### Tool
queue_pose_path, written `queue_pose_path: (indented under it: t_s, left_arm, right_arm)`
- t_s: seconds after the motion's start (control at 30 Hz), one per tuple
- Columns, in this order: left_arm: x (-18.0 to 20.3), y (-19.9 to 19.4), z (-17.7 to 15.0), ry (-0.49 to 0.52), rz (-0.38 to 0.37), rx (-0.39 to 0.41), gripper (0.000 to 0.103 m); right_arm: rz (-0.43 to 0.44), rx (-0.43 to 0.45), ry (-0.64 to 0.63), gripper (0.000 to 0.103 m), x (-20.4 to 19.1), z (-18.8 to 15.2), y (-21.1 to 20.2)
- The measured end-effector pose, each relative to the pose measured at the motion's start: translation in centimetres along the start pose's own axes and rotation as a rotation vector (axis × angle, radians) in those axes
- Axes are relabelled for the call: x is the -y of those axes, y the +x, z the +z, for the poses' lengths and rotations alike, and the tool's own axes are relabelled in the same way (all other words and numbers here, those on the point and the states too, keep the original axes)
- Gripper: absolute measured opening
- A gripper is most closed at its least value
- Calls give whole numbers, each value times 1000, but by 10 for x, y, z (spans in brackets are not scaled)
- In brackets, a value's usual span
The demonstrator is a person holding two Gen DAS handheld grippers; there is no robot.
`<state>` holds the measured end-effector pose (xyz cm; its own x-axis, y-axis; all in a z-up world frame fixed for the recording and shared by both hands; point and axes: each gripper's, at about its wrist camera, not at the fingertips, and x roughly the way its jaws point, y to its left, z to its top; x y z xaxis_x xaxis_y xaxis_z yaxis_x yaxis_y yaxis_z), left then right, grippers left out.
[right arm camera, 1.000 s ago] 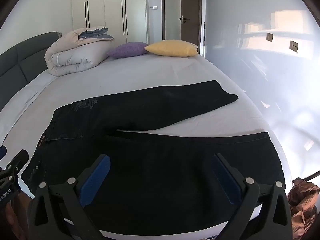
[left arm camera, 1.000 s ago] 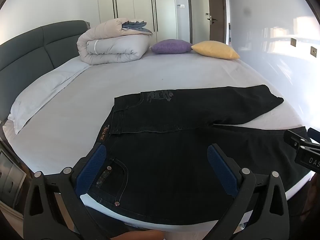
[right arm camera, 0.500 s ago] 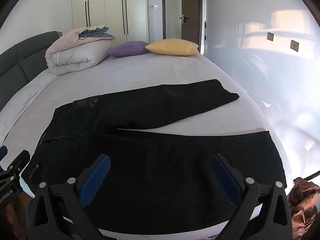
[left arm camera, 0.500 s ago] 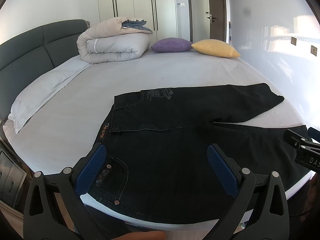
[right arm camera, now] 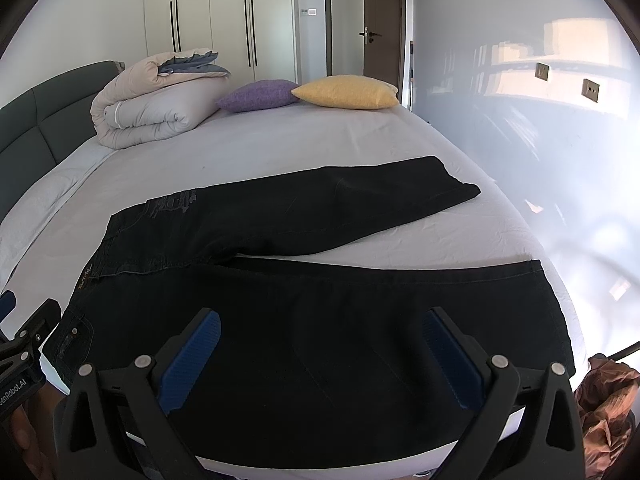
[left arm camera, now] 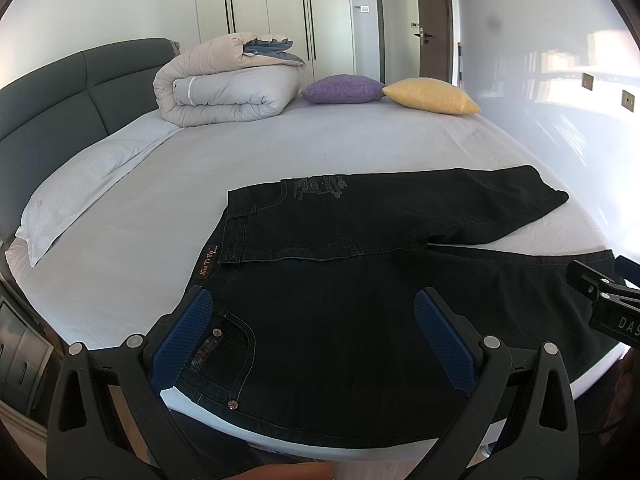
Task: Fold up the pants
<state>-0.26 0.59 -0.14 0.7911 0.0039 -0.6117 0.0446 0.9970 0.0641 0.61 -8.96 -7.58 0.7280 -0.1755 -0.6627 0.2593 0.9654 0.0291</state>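
Both tongs, the left gripper [left arm camera: 312, 336] and right gripper [right arm camera: 320, 356], hover spread wide and empty over the near leg of the black pants [left arm camera: 360, 320], apparently poised to pinch its edge for folding.

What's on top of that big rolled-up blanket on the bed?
A folded blue-grey cloth lies on top of the rolled beige blanket, near the wardrobe side. Only its edges show; how far it tucks into the roll is hidden.

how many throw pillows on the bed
2: a purple pillow at the far side of the bed, just right of the rolled duvet, and a yellow pillow touching its right end. None seems hidden.
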Motion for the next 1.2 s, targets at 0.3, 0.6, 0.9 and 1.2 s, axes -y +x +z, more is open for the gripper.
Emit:
queue_pose_path:
  t_s: [0.3, 0.6, 0.9, 1.2]
  left_arm:
    - [2, 9, -10, 0, 1, -4, 103]
    - [4, 11, -11, -2, 0, -9, 103]
    - [2, 15, -15, -6, -1, -13, 103]
    - [2, 17, -17, -8, -3, -18, 103]
  right_arm:
    - [3, -5, 1, 103, 0, 0, 1]
    - [8, -13, -3, 103, 0, -2, 2]
    - [9, -15, -4, 103, -1, -2, 2]
    - [10, -20, -5, 103, -2, -4, 3]
